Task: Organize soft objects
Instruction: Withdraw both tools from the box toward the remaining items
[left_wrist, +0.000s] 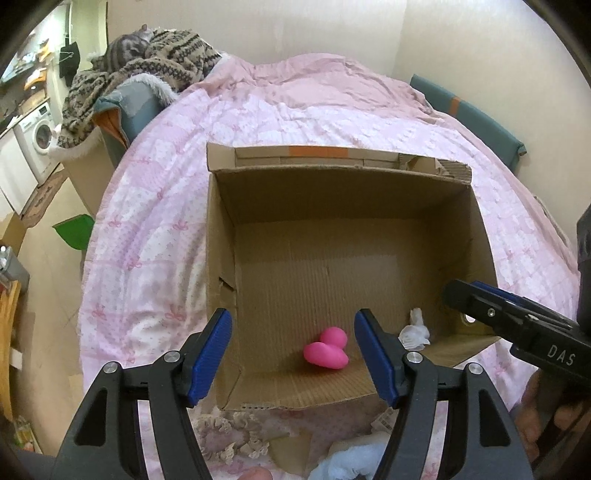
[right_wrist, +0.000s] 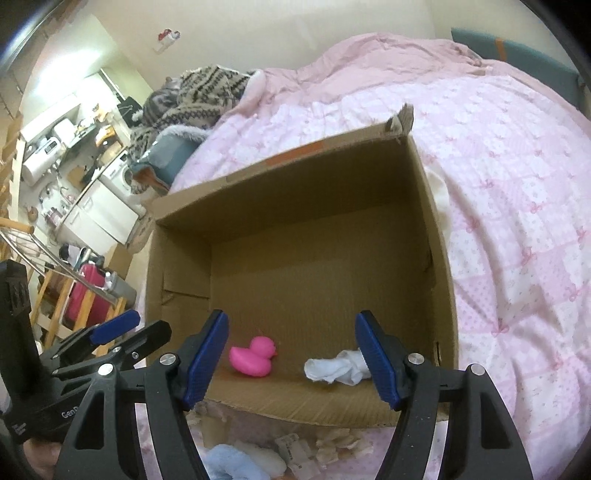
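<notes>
An open cardboard box (left_wrist: 369, 206) (right_wrist: 295, 177) stands on a pink bed. Inside near its front wall lie a pink rubber duck (left_wrist: 327, 349) (right_wrist: 255, 356) and a white rolled sock (left_wrist: 413, 332) (right_wrist: 338, 367). My left gripper (left_wrist: 293, 354) is open and empty, above the box's front edge over the duck. My right gripper (right_wrist: 291, 358) is open and empty, above the front edge between duck and sock. The right gripper also shows in the left wrist view (left_wrist: 517, 325). A light blue soft item (left_wrist: 351, 461) (right_wrist: 229, 461) lies on the bed in front of the box.
Crumpled beige fabric (left_wrist: 236, 432) and a paper tag (right_wrist: 295, 448) lie in front of the box. A patterned blanket with a cat (left_wrist: 144, 55) lies at the far left of the bed. Kitchen units and a washing machine (left_wrist: 40, 136) stand left.
</notes>
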